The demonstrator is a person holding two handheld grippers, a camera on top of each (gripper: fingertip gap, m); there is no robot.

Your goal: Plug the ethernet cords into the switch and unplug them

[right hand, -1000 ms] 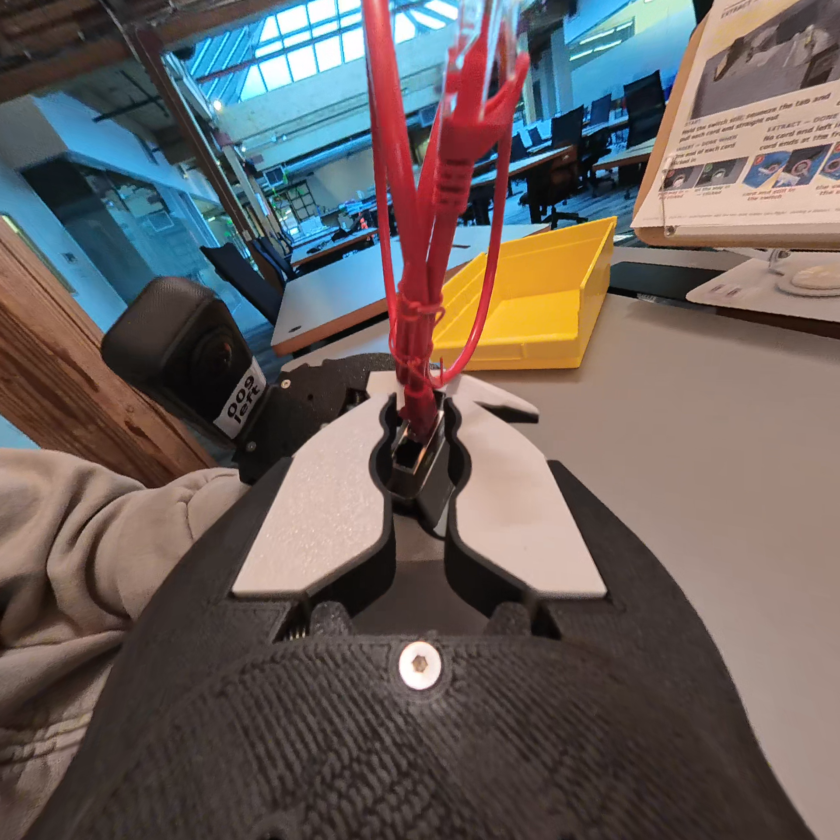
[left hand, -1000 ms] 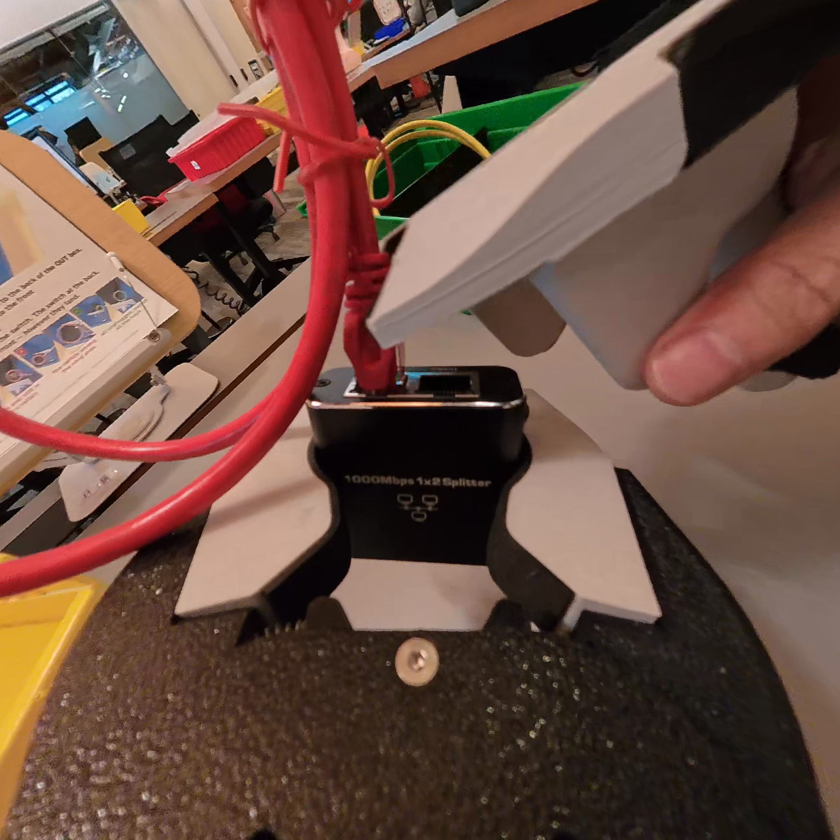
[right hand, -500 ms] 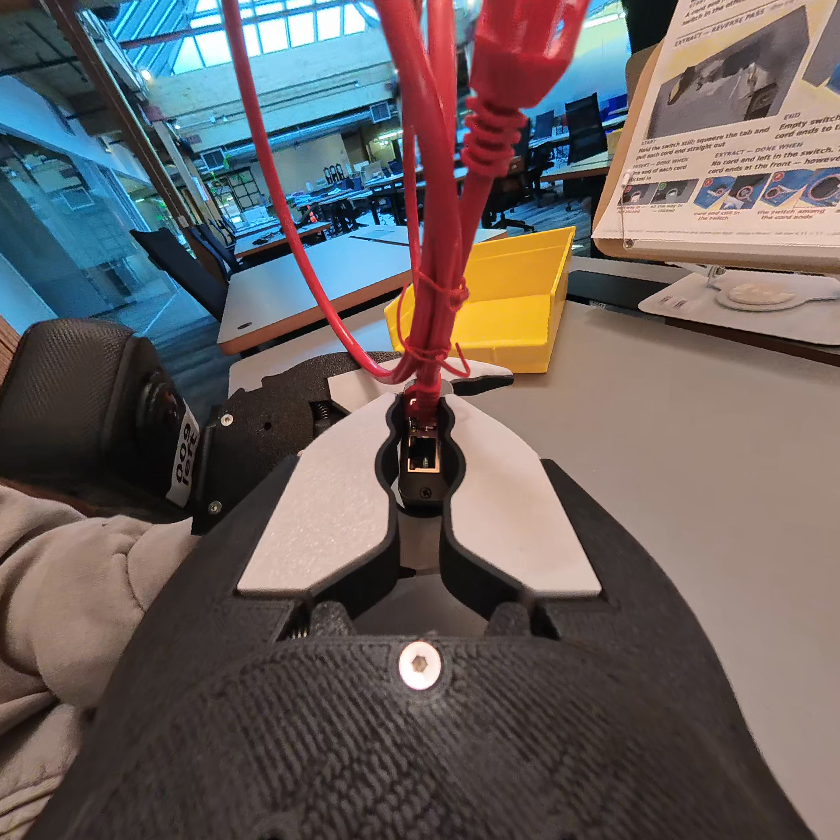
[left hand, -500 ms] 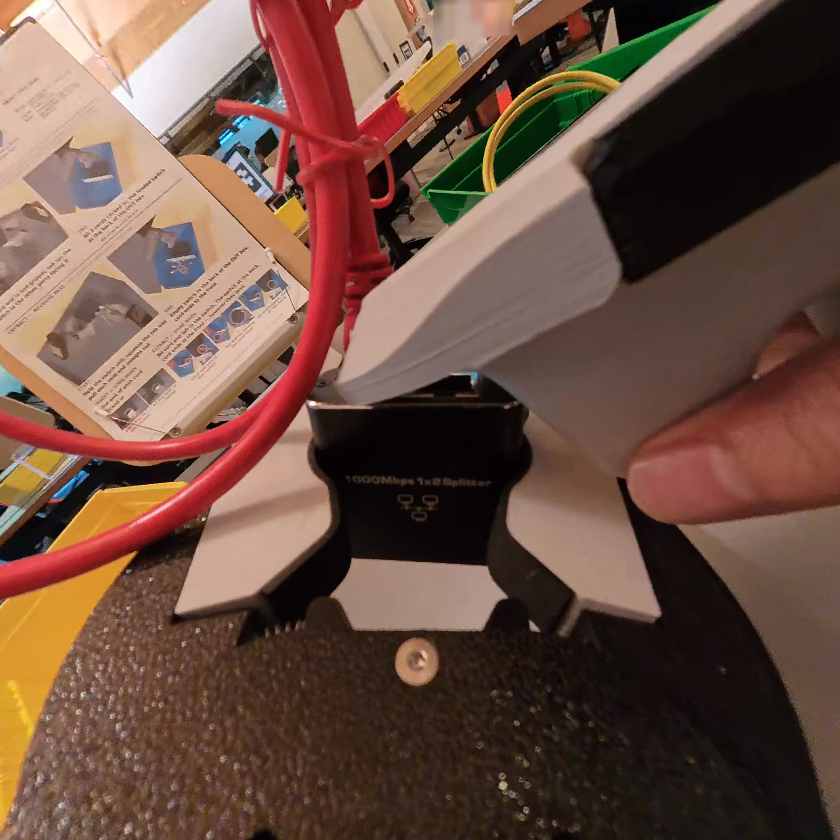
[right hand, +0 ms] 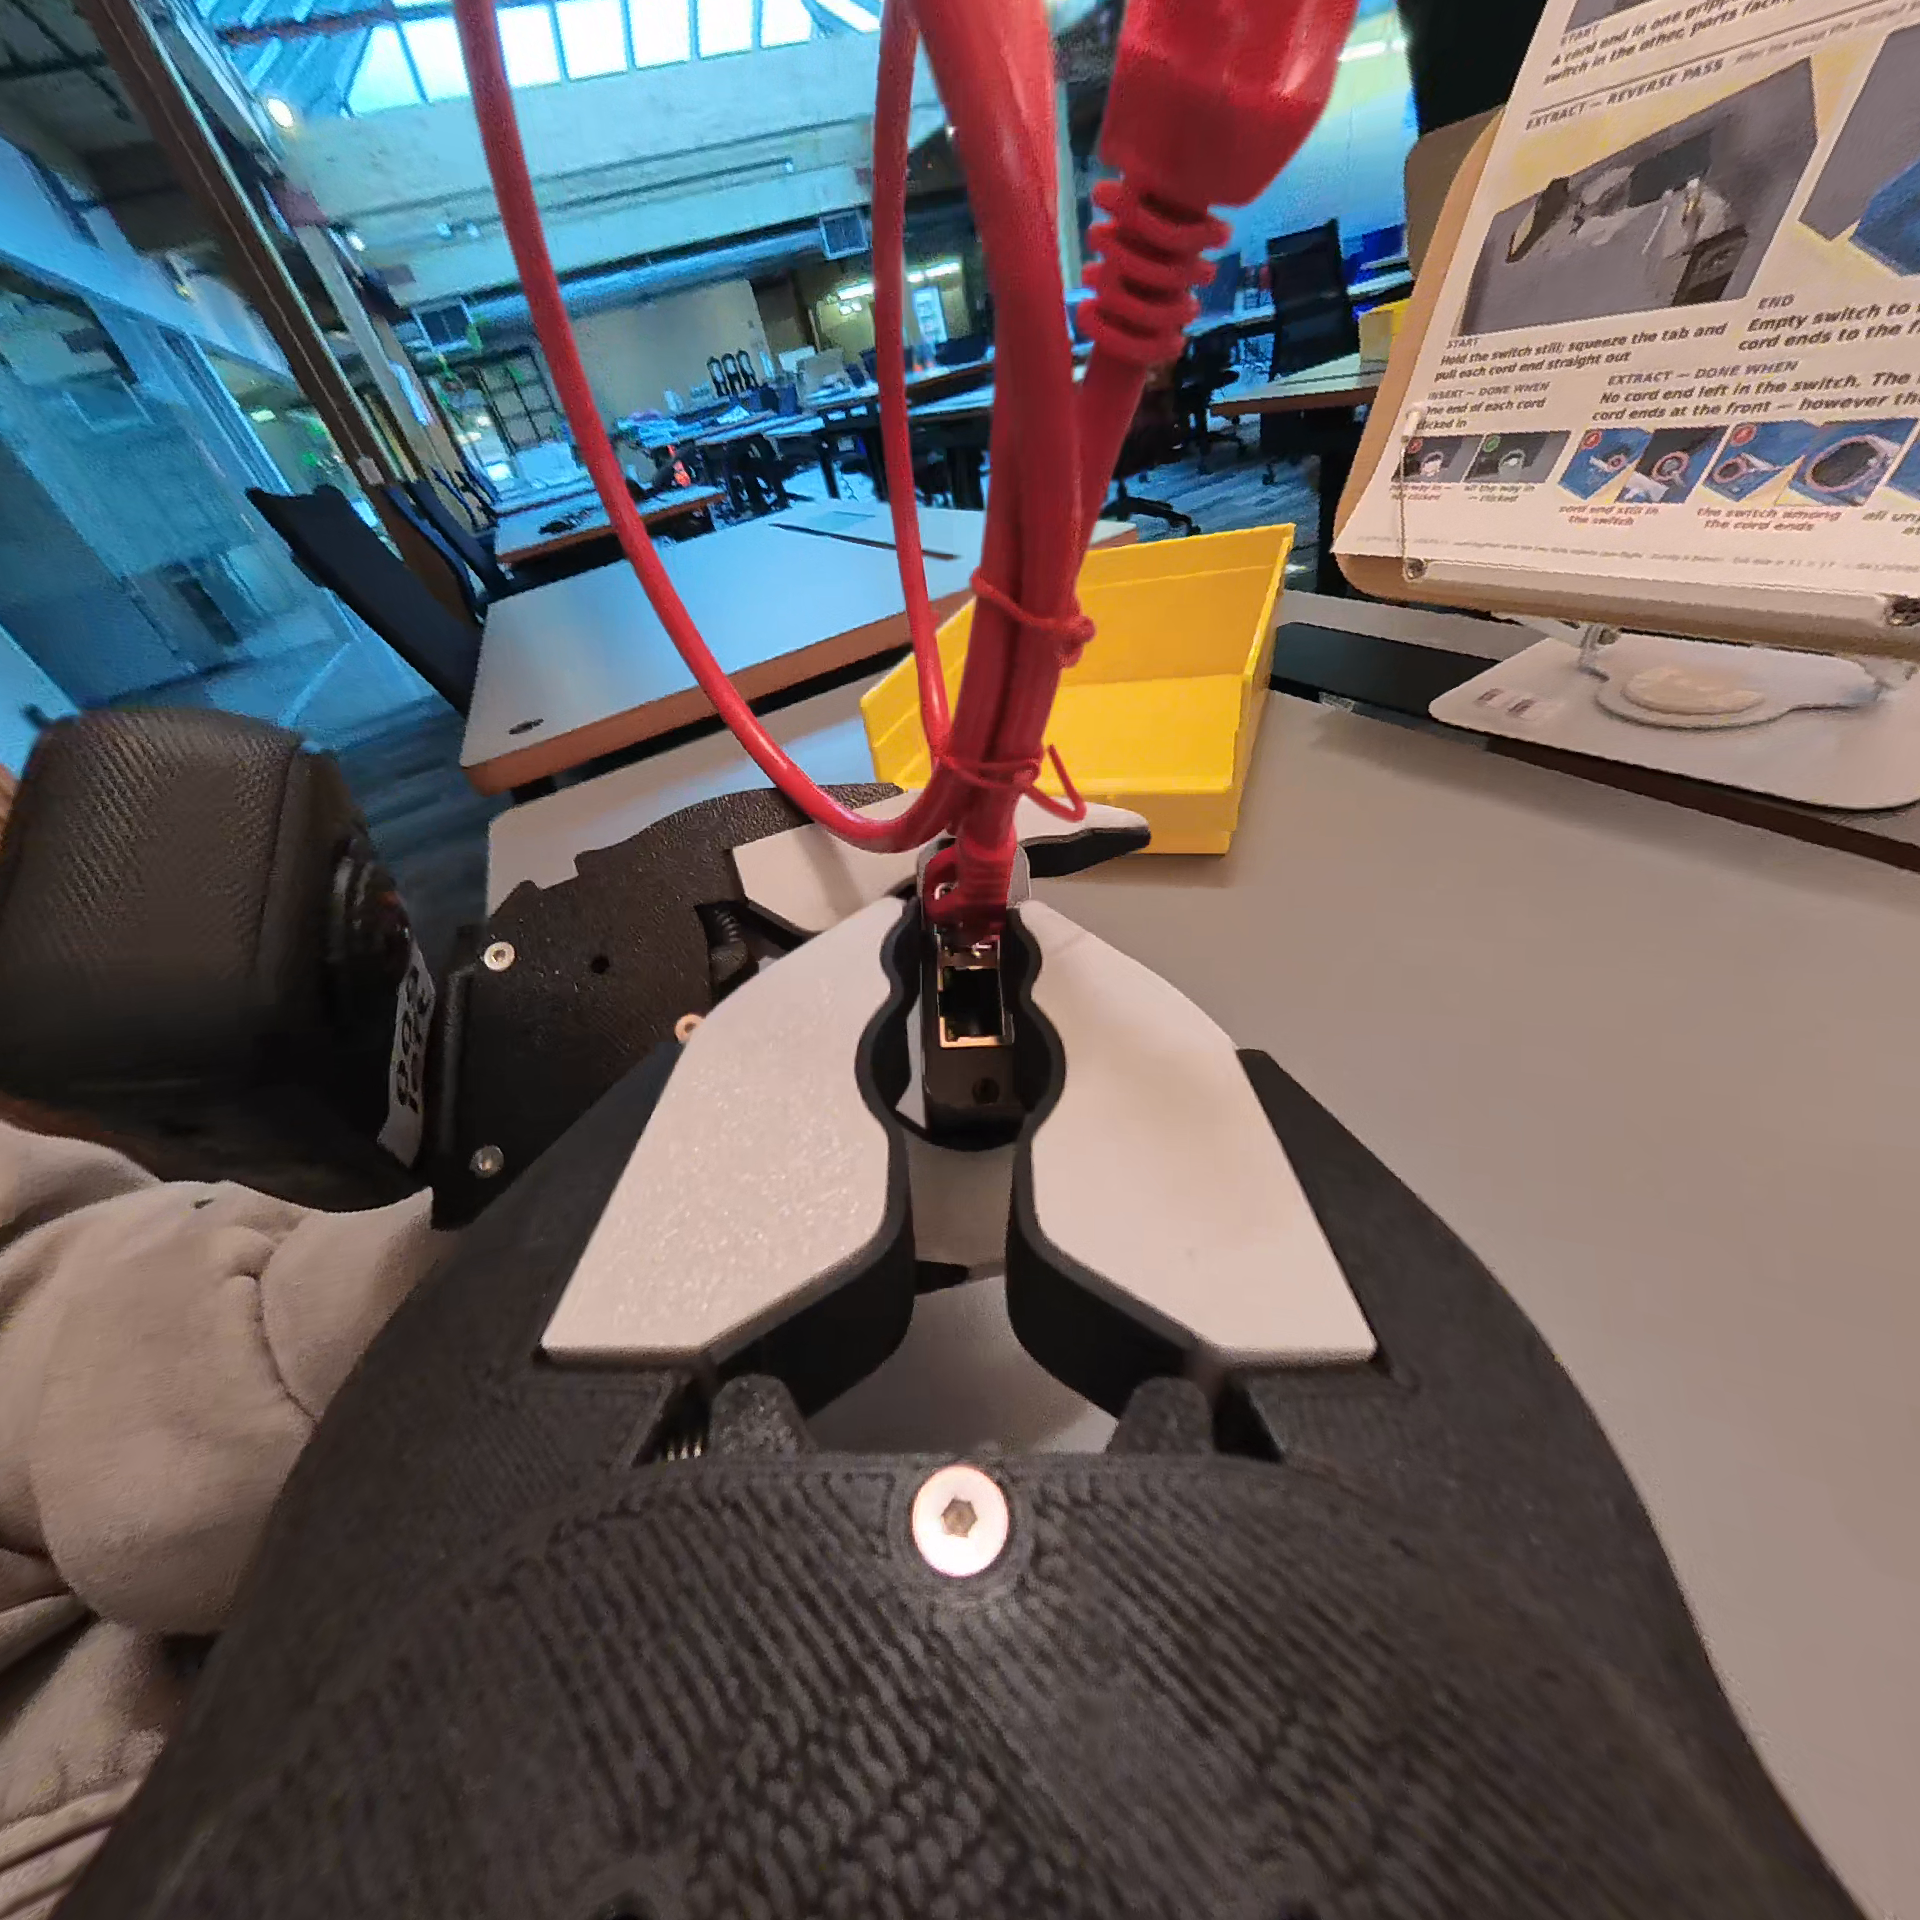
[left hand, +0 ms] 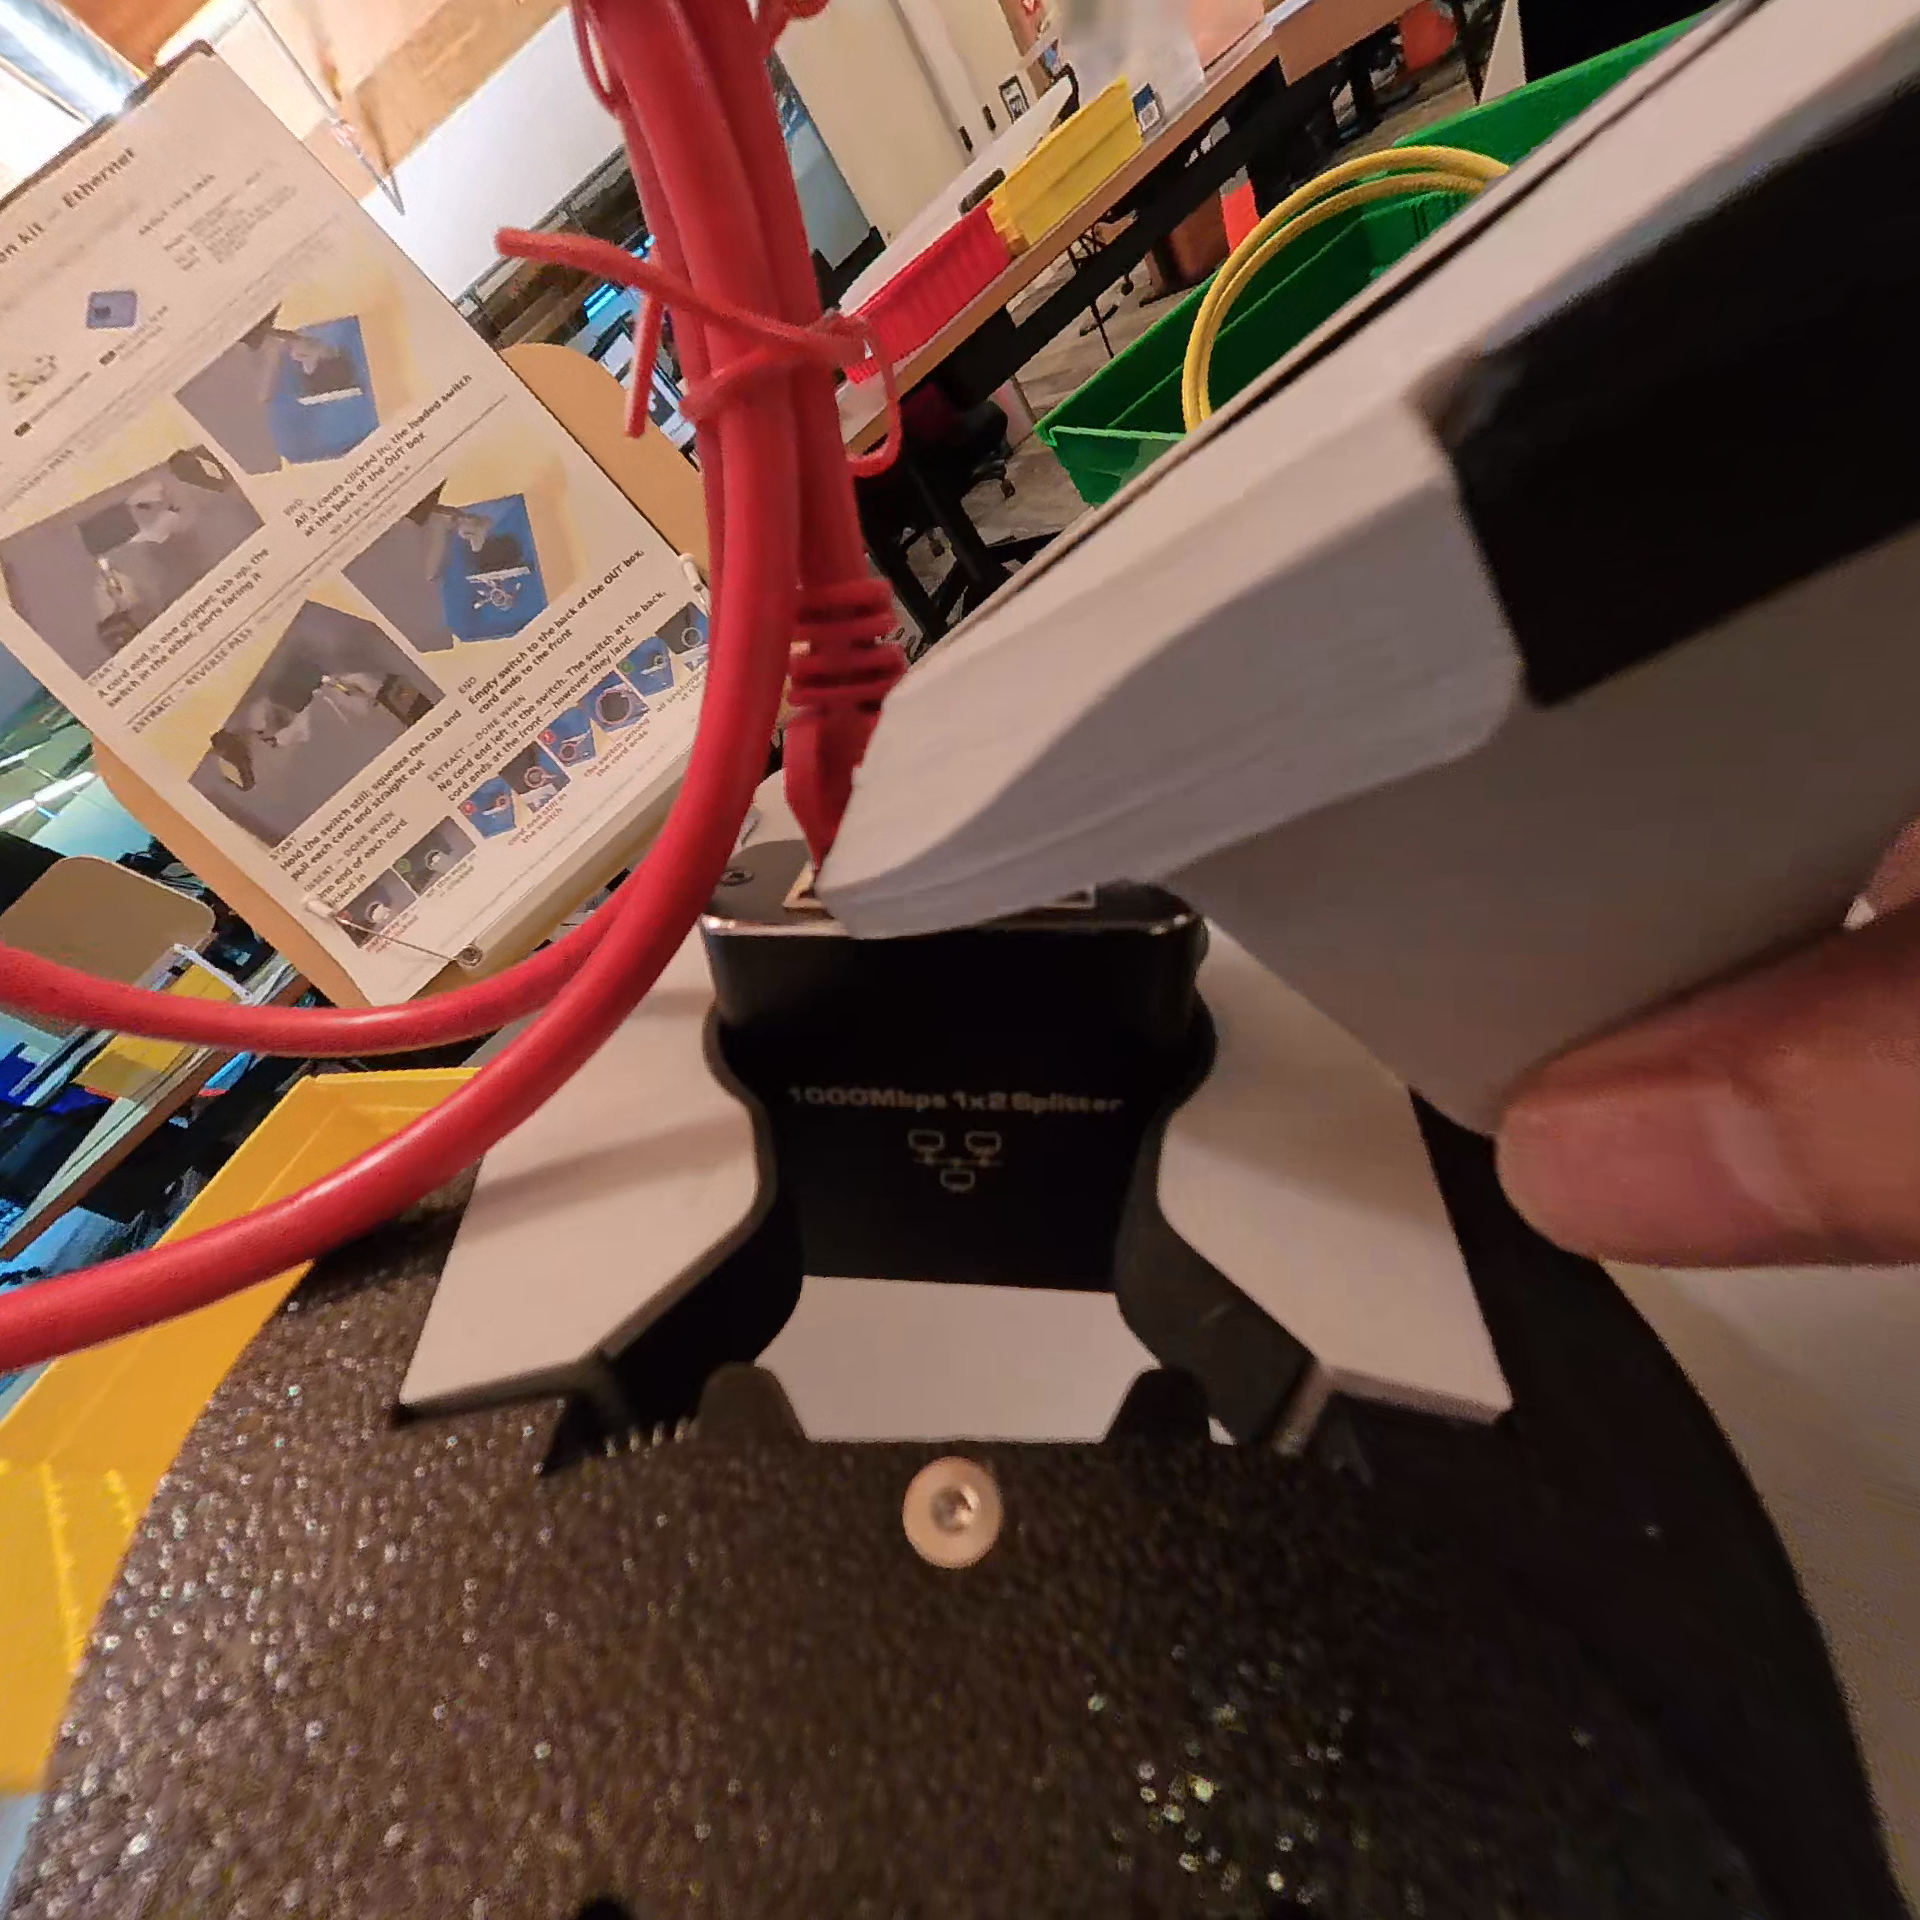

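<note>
My left gripper (left hand: 956, 1039) is shut on the black switch (left hand: 956, 1174), ports facing away. A red ethernet cord (left hand: 748, 520) rises from its plug (left hand: 831, 727), which sits in the switch's left port. A grey finger (left hand: 1195, 727) of my right gripper lies across the top of the switch against that plug. In the right wrist view my right gripper (right hand: 966, 909) has its fingertips pinched on the red plug (right hand: 971, 883), with the switch (right hand: 971, 1039) and its free port in the hollow behind them. The left gripper's fingers (right hand: 821, 862) show just beyond. The cord's other plug (right hand: 1216, 104) hangs loose at the top.
A yellow bin (right hand: 1143, 665) stands on the grey table (right hand: 1558, 1039) behind the grippers. An instruction sheet on a clipboard (left hand: 312, 571) stands on a white base (right hand: 1683, 717). A green bin (left hand: 1195, 416) holds a yellow cord (left hand: 1299, 208). A thumb (left hand: 1714, 1143) and a grey sleeve (right hand: 156, 1351) show. Tip to tip, the grippers are about 6 cm apart.
My right gripper has come down from beside the plug onto the switch's top and closed its tips around the plug. Both grippers have swung, bringing the instruction sheet into view.
</note>
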